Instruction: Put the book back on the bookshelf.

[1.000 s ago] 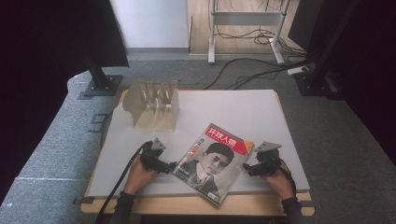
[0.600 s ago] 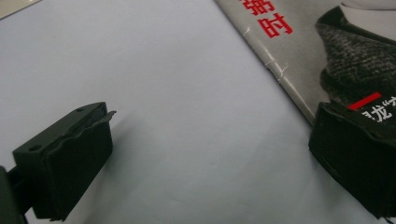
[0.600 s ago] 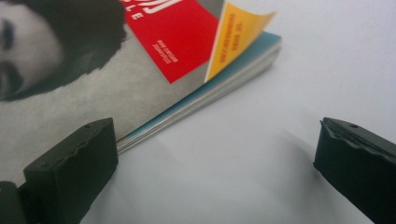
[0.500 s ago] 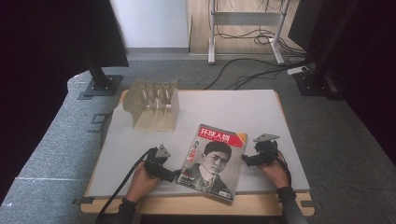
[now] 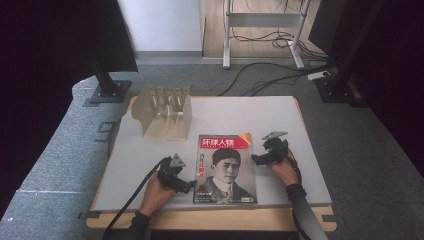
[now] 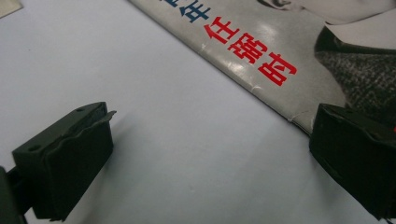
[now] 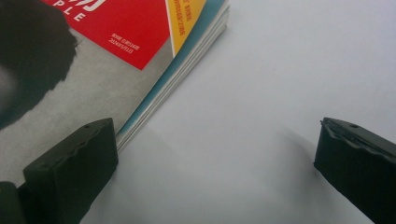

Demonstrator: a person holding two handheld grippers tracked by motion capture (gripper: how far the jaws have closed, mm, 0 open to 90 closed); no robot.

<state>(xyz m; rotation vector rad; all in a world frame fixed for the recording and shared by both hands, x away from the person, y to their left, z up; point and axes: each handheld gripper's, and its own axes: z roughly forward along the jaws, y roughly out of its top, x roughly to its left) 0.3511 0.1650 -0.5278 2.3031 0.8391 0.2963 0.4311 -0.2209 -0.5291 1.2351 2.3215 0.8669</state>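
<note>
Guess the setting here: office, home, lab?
Most likely a lab or recording workspace. A bare white table stands on grey carpet with loose cables across the floor behind it, dark stands flank it, and the only props are a magazine and a wooden rack.

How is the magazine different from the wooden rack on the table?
The magazine lies flat near the front edge; the wooden rack stands upright farther back. The magazine is colourful, with a red title band and a portrait; the wooden rack is plain pale wood with slots. Both rest on the grey table.
</note>
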